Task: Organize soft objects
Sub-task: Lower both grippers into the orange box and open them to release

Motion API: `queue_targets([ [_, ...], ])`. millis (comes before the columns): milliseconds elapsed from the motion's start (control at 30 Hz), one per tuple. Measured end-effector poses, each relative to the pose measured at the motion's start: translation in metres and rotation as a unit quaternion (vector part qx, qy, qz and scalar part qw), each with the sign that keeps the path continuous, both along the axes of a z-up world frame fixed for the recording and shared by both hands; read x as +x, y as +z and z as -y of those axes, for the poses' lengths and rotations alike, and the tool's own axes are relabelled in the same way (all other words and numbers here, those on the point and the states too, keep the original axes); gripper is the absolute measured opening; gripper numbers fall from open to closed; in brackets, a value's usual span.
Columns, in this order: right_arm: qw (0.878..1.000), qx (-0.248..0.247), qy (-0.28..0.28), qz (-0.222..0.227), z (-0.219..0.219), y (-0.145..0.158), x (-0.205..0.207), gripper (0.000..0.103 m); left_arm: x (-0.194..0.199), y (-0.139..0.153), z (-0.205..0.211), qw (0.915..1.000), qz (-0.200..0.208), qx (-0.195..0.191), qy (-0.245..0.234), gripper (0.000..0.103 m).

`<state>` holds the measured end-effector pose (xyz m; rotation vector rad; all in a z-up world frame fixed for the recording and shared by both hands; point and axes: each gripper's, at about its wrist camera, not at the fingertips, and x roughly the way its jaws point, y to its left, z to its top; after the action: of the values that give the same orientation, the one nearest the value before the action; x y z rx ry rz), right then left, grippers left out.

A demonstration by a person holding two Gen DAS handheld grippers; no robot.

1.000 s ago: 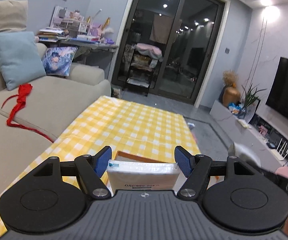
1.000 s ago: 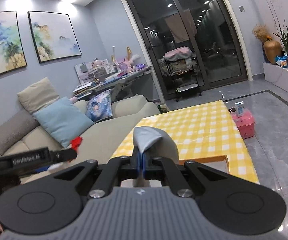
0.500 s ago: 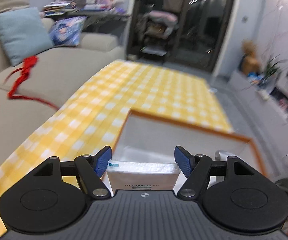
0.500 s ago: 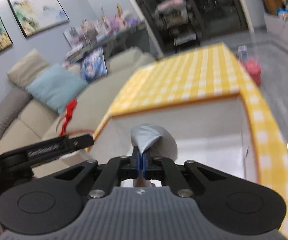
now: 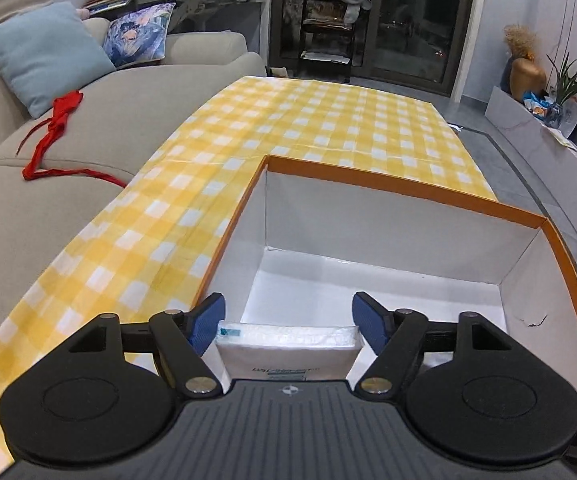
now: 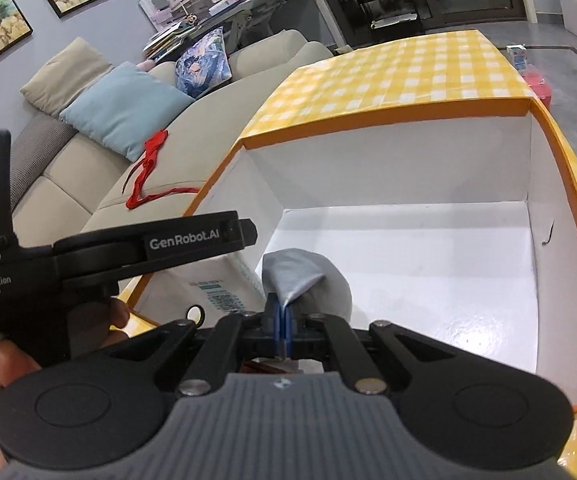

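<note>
Sofa (image 5: 136, 92) bears red ribbon (image 5: 54, 132), apparently loose.

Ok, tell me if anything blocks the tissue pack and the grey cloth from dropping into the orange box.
Nothing visible does. The tissue pack and the grey cloth are already over the open orange box, whose white floor looks bare beneath them.

The tissue pack's (image 5: 288, 350) near end is hidden behind the left gripper's body; print on it is too small to read; the grey cloth's (image 6: 302, 280) lower part is hidden behind the right gripper (image 6: 281, 318).
</note>
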<state>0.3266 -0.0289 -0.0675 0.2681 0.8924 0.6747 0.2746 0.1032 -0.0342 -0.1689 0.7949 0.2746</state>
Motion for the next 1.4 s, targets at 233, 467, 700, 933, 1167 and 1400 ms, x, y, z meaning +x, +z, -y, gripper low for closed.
queue_targets([
  [233, 1.000, -0.006, -0.001, -0.003, 0.001, -0.005, 0.004, 0.000, -0.007, 0.004, -0.002, 0.9991, 0.024, -0.027, 0.022, 0.098],
  [467, 1.000, -0.012, -0.002, 0.001, -0.004, -0.003, 0.003, 0.000, -0.012, 0.007, -0.013, 0.9956, 0.031, -0.086, 0.017, 0.103],
  [700, 1.000, -0.010, 0.001, 0.003, -0.006, -0.002, 0.003, 0.001, -0.024, 0.015, -0.025, 0.9885, 0.065, -0.135, 0.025, 0.103],
  [933, 1.000, -0.015, 0.007, 0.003, -0.005, -0.004, 0.002, 0.005, -0.031, 0.016, -0.036, 0.9818, 0.082, -0.169, 0.028, 0.103],
  [1167, 1.000, -0.021, 0.014, 0.016, -0.010, 0.000, -0.001, 0.072, -0.031, 0.017, -0.038, 0.9832, 0.077, -0.163, 0.028, 0.103],
  [1400, 0.997, -0.048, 0.013, 0.066, -0.016, 0.011, -0.010, 0.100, -0.030, 0.019, -0.030, 0.9868, 0.077, -0.142, 0.003, 0.103],
])
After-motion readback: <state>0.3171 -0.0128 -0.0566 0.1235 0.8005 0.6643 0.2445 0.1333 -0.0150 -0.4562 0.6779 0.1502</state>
